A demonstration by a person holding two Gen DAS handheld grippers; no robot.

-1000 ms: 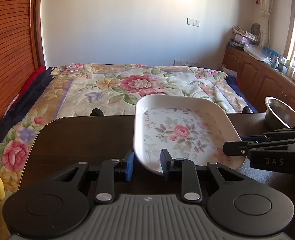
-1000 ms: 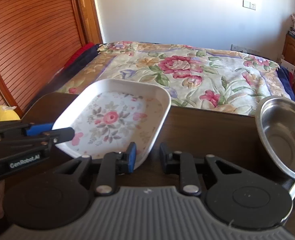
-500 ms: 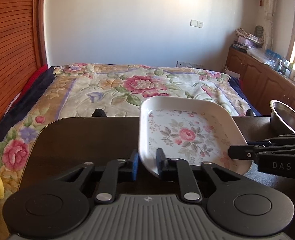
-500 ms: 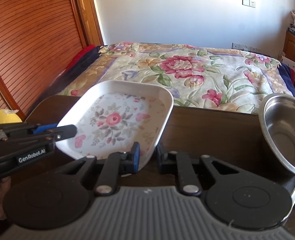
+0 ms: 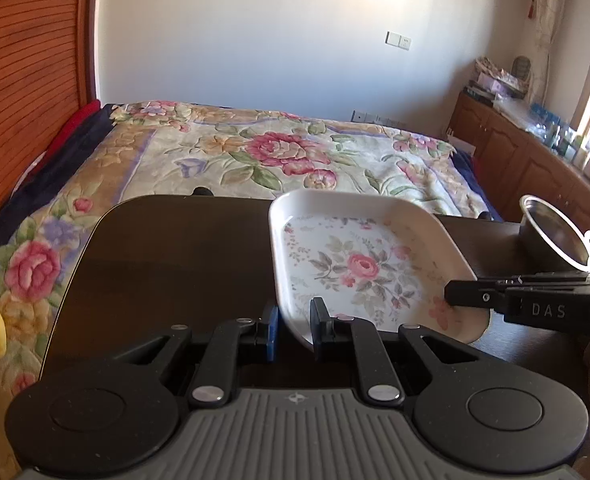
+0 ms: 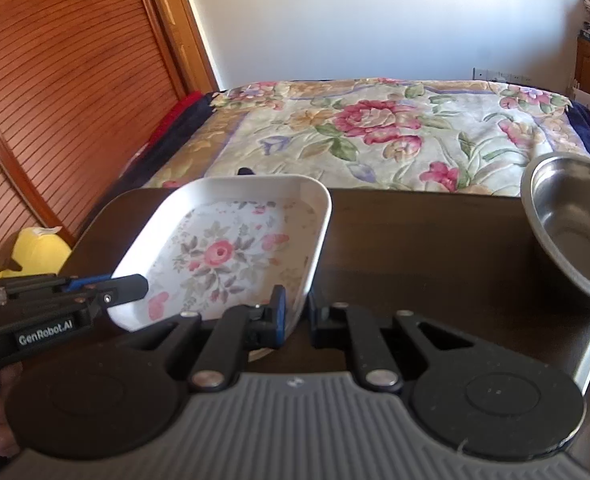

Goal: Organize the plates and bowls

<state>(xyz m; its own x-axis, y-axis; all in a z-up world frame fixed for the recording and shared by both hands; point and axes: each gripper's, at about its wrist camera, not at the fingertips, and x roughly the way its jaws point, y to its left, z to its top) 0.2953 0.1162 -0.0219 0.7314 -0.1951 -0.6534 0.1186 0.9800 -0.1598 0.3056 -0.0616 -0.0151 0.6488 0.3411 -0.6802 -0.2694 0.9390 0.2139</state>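
A white square plate with a pink rose print (image 5: 359,264) (image 6: 231,252) is held tilted just above the dark table (image 5: 167,264). My left gripper (image 5: 293,330) is shut on the plate's near left rim. My right gripper (image 6: 295,316) is shut on its near right rim. Each gripper shows from the side in the other's view, the right one (image 5: 461,293) and the left one (image 6: 133,284), both at the plate's near edge. A steel bowl (image 6: 571,224) (image 5: 551,236) stands on the table to the right of the plate.
A bed with a floral quilt (image 5: 263,156) lies beyond the table's far edge. A wooden slatted door (image 6: 55,92) fills the left side. A yellow soft toy (image 6: 31,254) sits by the table's left corner. Wooden cabinets (image 5: 535,168) run along the right wall.
Both grippers closed their fingers onto the plate's near rim. The plate has risen and tilted, and the view has shifted slightly.
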